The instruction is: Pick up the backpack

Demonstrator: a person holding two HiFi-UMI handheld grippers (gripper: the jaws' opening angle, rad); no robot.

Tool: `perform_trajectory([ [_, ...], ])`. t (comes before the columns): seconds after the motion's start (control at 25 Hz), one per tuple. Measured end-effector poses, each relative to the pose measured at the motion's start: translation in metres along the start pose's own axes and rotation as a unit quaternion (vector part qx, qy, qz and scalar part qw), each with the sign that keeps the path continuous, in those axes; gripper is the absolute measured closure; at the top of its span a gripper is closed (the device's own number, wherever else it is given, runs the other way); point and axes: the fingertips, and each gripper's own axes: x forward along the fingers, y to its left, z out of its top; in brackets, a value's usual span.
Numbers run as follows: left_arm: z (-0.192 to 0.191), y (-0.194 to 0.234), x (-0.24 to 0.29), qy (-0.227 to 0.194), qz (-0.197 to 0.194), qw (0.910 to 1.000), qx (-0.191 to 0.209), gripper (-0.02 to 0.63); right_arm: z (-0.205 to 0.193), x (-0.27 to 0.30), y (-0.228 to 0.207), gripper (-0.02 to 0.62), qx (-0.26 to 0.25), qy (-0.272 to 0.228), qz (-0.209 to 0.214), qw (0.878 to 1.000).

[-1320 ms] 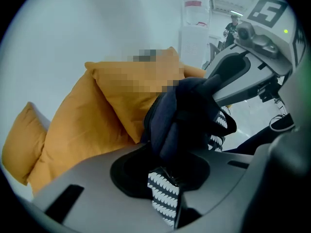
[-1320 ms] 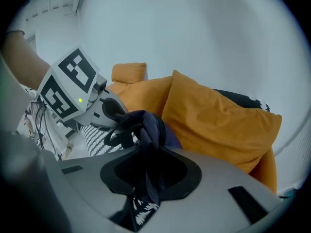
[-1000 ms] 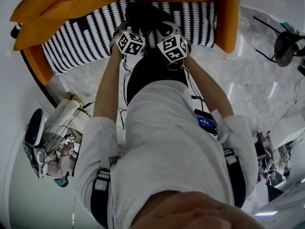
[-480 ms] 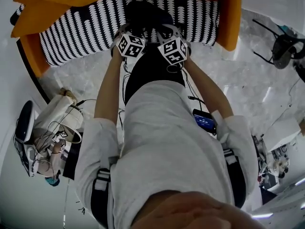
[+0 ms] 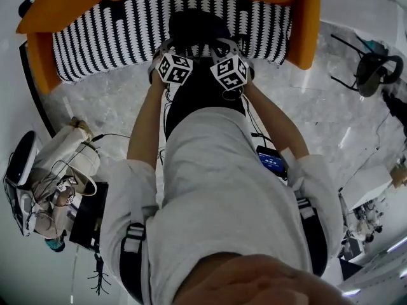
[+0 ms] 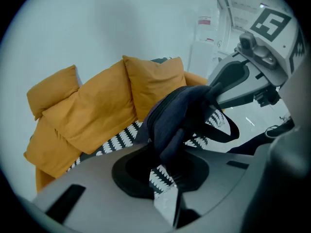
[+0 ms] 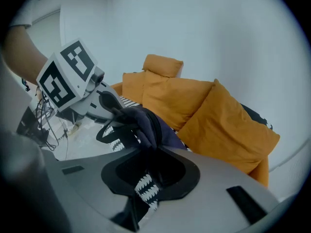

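A dark navy backpack point(image 5: 196, 25) hangs just above the sofa's black-and-white striped seat point(image 5: 108, 40), held between both grippers. My left gripper point(image 5: 177, 46) is shut on a fold of the backpack point(image 6: 177, 115), and the cloth runs down between the jaws of the left gripper point(image 6: 170, 152). My right gripper point(image 5: 222, 46) grips the other side. Its jaws are closing, with the backpack point(image 7: 146, 123) pinched between the jaws of the right gripper point(image 7: 148, 152). A black strap loop point(image 7: 109, 132) dangles below. Each gripper shows in the other's view: the right gripper point(image 6: 232, 79) and the left gripper point(image 7: 114, 111).
Orange cushions point(image 6: 92, 110) line the sofa's back, and orange arms point(image 5: 304, 24) stand at both ends. On the marble floor at the left lie a white device with cables point(image 5: 38, 183). A black chair point(image 5: 375, 68) stands at the right.
Both grippers with the backpack have come a little toward me, away from the sofa's back. The view has swung, so the floor items at the left sit lower.
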Motion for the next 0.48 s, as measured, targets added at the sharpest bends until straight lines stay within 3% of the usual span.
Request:
perform_trajectory([
  [0.48, -0.017, -0.017, -0.043, -0.017, 0.004, 0.997, -0.075, 0.546, 0.011, -0.02, 0.019, 0.515, -0.052, 0.006, -0.016, 0.999],
])
